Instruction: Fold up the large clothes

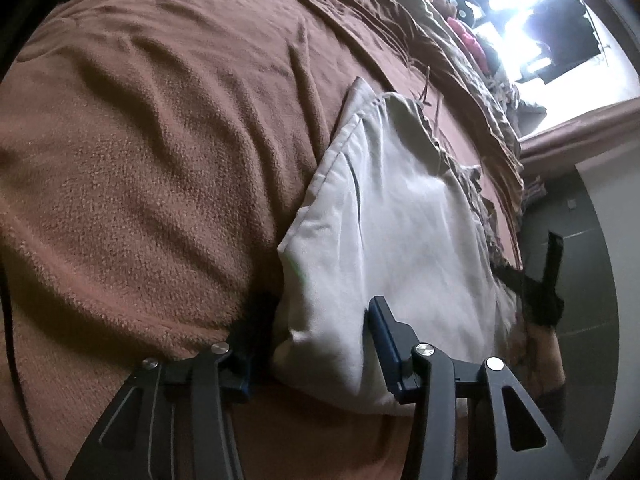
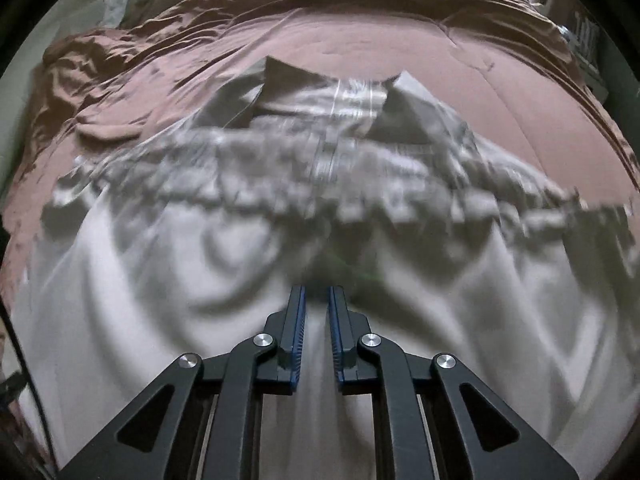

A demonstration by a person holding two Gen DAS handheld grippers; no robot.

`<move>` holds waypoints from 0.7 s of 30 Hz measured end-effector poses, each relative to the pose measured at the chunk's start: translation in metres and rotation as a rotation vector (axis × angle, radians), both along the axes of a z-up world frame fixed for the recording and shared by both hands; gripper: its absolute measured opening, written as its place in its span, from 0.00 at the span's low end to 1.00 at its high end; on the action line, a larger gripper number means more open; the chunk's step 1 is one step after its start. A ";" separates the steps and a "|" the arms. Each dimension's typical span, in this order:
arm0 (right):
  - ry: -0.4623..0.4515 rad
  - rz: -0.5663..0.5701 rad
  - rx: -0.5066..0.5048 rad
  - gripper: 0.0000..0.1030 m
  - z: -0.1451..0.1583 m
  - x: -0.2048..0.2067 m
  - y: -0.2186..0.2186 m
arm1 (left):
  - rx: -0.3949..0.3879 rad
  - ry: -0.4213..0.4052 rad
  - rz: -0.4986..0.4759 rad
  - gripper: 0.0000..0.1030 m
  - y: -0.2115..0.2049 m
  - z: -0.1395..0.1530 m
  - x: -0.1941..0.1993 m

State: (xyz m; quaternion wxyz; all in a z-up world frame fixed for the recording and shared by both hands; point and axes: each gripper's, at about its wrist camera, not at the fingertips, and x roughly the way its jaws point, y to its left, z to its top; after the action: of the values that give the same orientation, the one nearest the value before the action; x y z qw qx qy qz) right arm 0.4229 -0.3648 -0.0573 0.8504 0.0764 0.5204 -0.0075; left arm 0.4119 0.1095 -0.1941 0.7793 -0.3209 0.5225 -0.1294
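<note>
Item: pale grey-white woven cotton garment (image 2: 320,184), crumpled, on brown fleece bedspread (image 1: 132,152) at your twelve o'clock.
Right gripper (image 2: 317,300): nearly closed, pinching a fabric ridge.
Left gripper (image 1: 316,312): jaws apart, straddling the folded corner, unclamped.
Risk: your thin pinch may slip; fleece may drag the layers askew.
</note>
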 end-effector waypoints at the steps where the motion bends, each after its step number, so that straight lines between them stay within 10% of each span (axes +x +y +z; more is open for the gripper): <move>1: 0.012 -0.011 0.015 0.08 0.001 0.007 -0.002 | -0.006 0.003 -0.003 0.47 0.000 -0.001 0.001; 7: 0.001 -0.003 0.047 0.08 0.019 0.002 -0.002 | 0.011 0.001 0.012 0.40 -0.002 -0.001 0.001; 11: -0.043 0.072 0.066 0.08 0.031 -0.055 0.014 | -0.029 -0.030 0.008 0.21 -0.001 0.005 -0.004; 21: -0.081 0.083 0.141 0.10 0.010 -0.175 0.020 | -0.079 -0.195 -0.061 0.16 -0.017 0.076 -0.006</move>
State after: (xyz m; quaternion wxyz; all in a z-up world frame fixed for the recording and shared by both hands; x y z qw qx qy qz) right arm 0.2478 -0.3446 -0.0473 0.8628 0.1146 0.4878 0.0675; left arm 0.4059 0.0925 -0.1183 0.8089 -0.3214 0.4481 -0.2041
